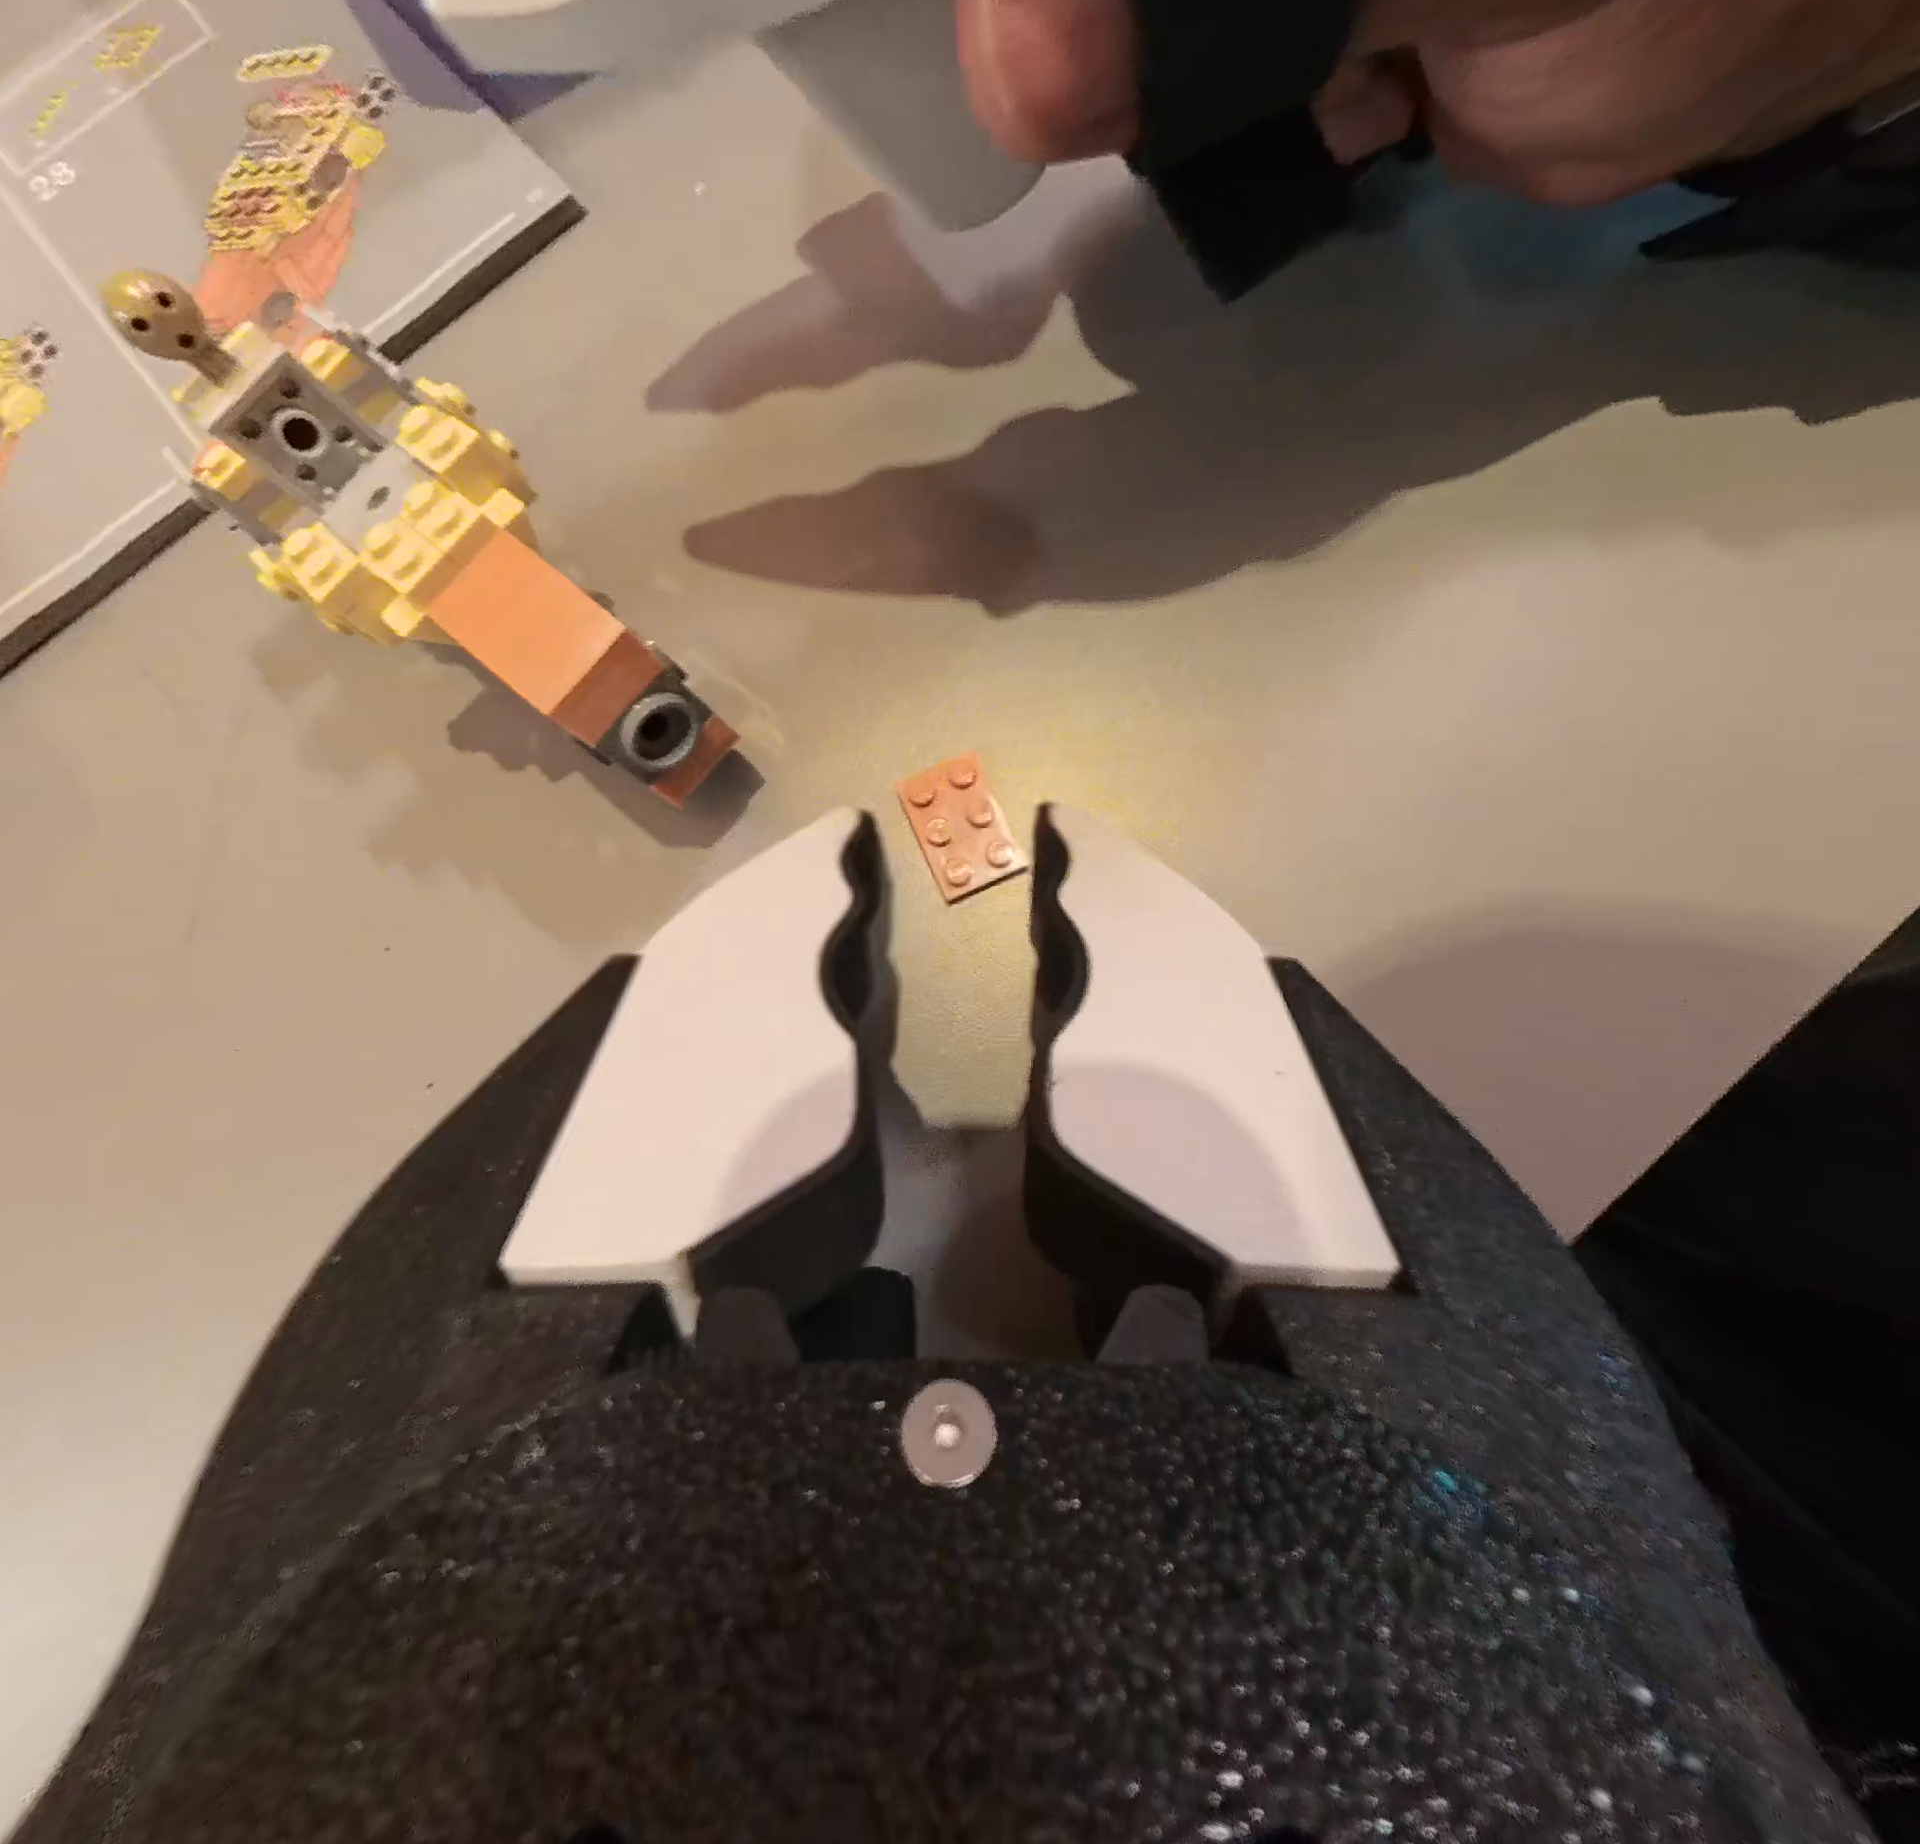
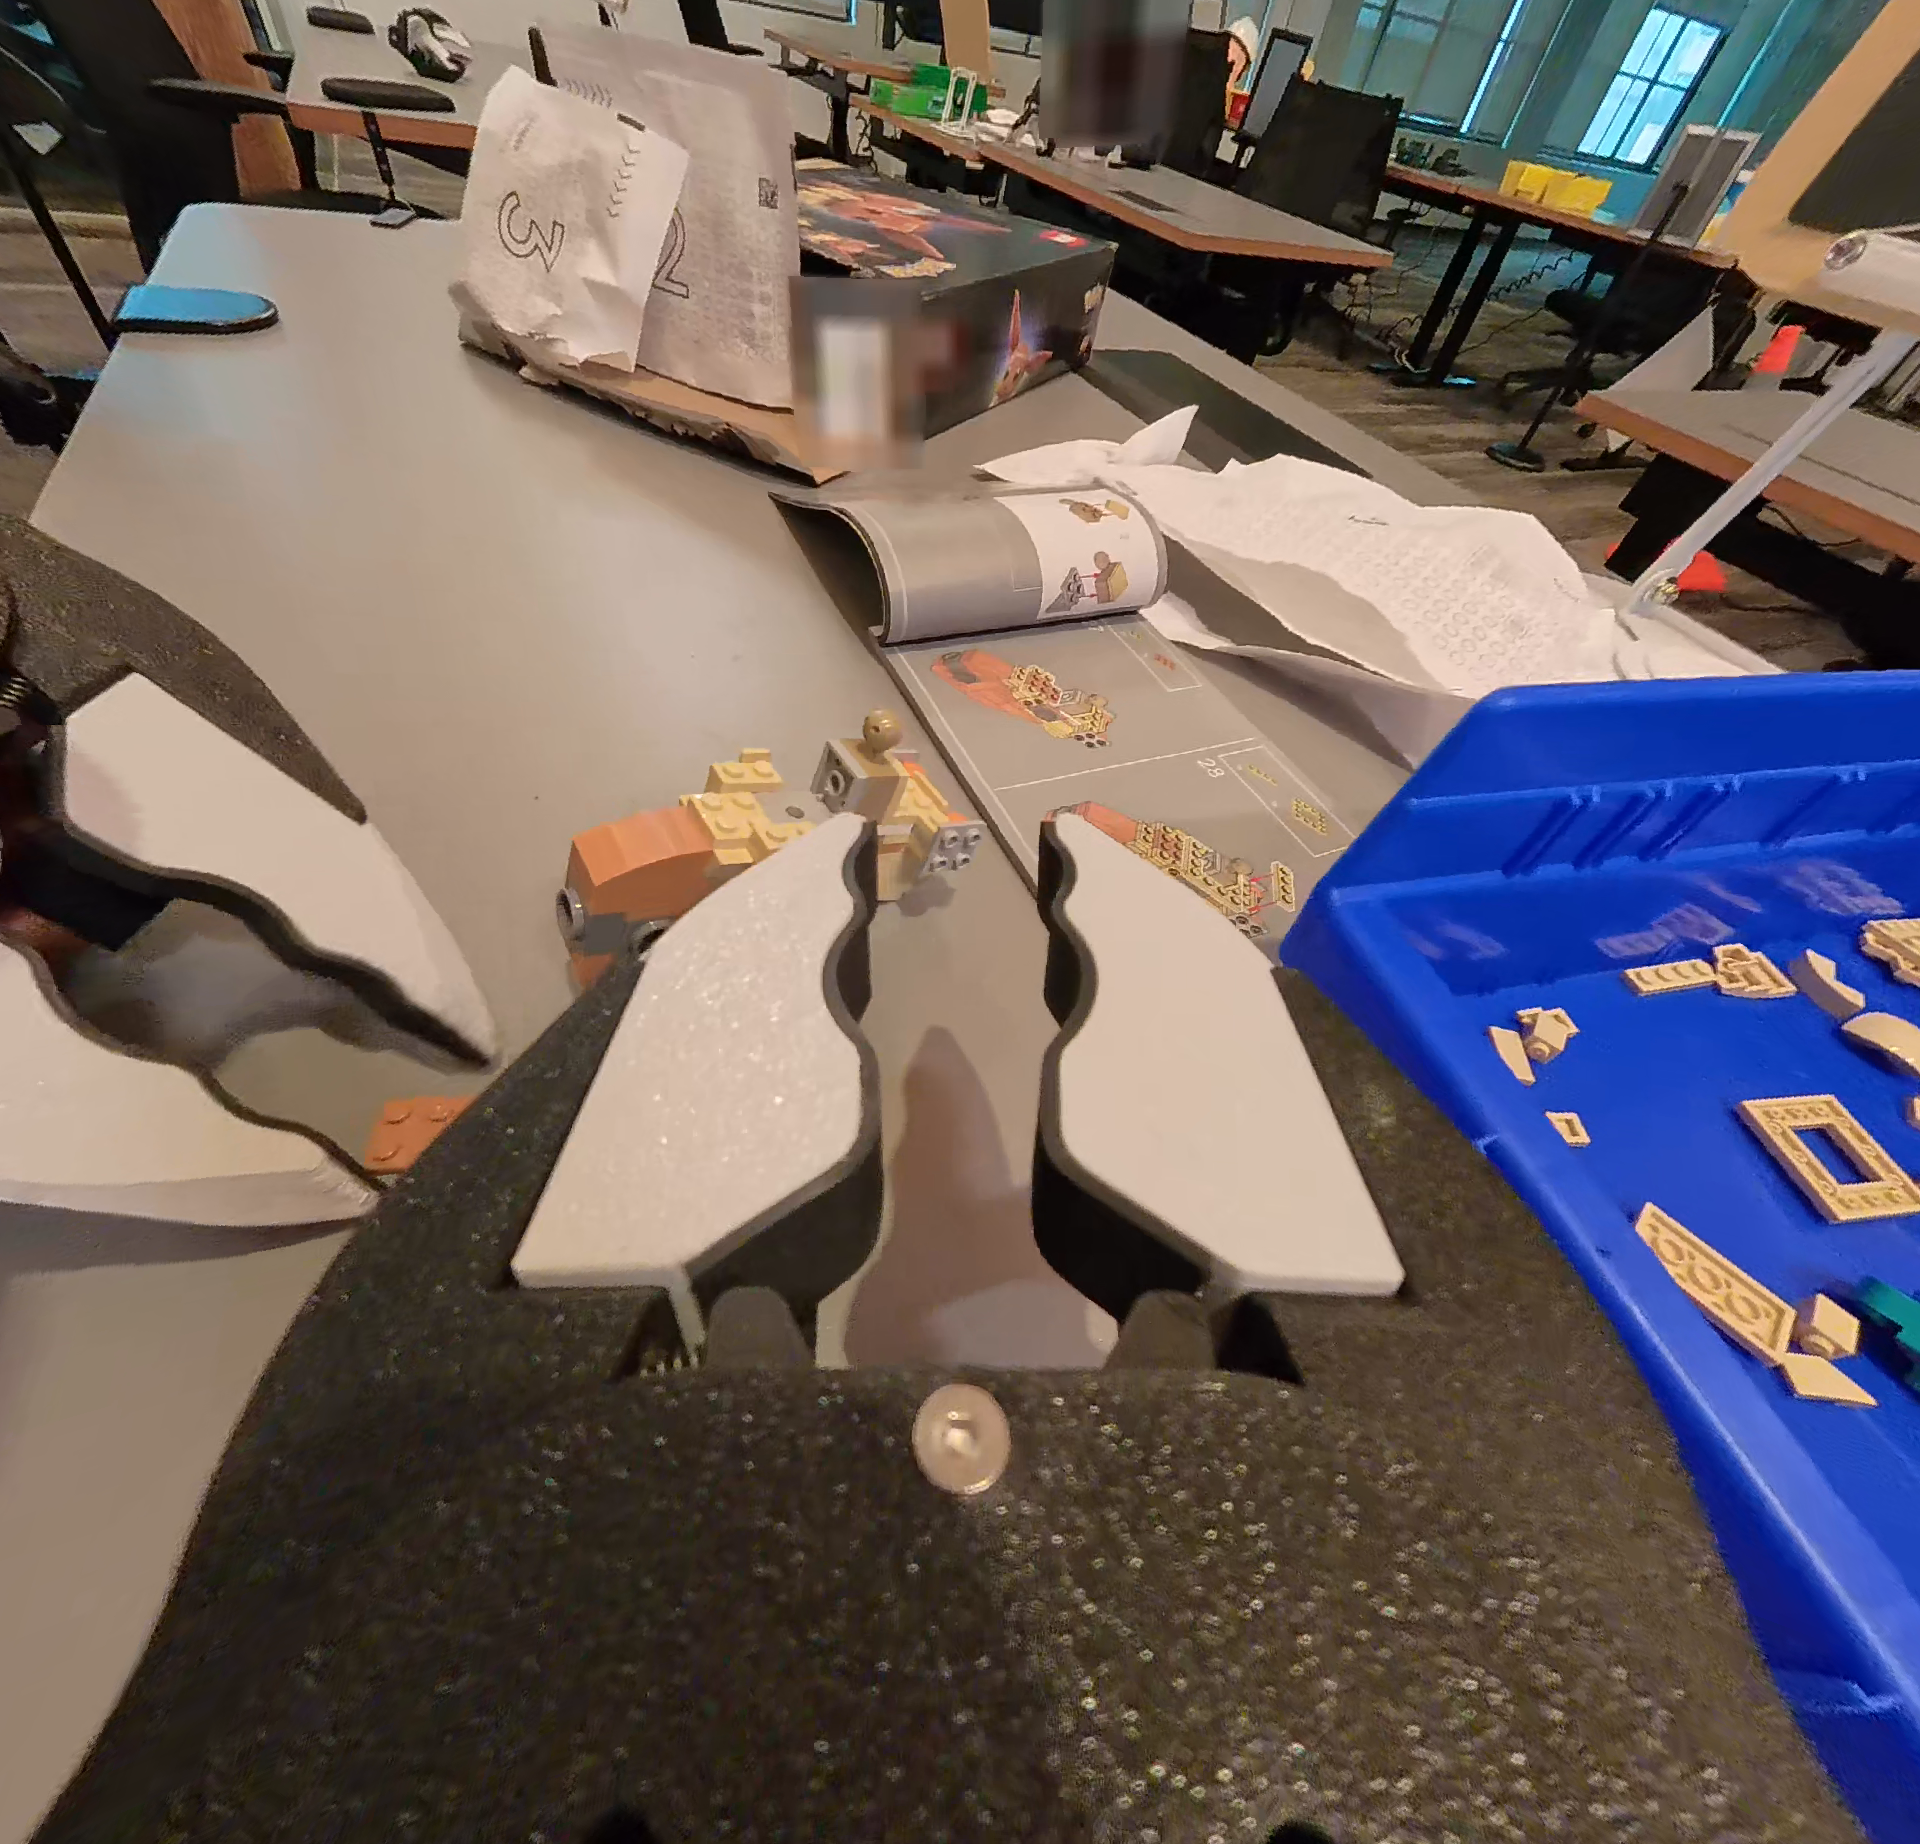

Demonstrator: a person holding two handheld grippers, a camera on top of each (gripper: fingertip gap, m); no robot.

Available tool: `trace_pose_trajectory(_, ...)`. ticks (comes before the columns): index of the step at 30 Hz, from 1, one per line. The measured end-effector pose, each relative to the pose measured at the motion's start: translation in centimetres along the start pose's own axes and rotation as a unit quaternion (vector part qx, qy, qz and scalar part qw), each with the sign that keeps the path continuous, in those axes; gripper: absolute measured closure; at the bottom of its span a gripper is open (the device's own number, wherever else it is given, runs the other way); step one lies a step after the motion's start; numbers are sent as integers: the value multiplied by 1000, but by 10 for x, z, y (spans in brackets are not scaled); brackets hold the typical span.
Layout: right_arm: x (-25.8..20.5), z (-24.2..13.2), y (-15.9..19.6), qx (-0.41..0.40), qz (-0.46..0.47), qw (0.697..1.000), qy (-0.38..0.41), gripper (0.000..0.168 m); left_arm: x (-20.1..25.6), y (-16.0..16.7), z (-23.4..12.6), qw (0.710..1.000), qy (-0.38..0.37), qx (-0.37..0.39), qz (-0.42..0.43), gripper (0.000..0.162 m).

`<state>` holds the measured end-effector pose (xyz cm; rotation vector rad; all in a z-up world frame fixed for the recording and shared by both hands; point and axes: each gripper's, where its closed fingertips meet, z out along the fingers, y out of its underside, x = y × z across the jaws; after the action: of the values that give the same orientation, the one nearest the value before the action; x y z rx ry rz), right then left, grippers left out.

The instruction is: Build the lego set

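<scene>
Left gripper (image 1: 954, 838), jaws parted, poised over a loose orange 2-by-3 plate (image 1: 962, 826) lying flat on the desk (image 1: 1351, 755). Right gripper (image 2: 954, 849), released and empty. Partly built model (image 1: 416, 537) near the instruction booklet (image 2: 1122, 755); blue parts bin (image 2: 1621, 859) at the desk's right edge.
</scene>
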<state>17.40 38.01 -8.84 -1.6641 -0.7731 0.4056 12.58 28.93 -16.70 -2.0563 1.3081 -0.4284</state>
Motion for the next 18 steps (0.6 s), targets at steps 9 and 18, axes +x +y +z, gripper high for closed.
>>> trace_pose_trajectory(9, -18, 4, 3, -10, -60, 997, -43, 137, -1, 2, -7, 996, 77, 18, 34, 147)
trace_pose_trajectory(18, -17, 27, 20, -80, -111, 988, -70, 113, -50, -12, -51, 981, 132, 140, -5, 162)
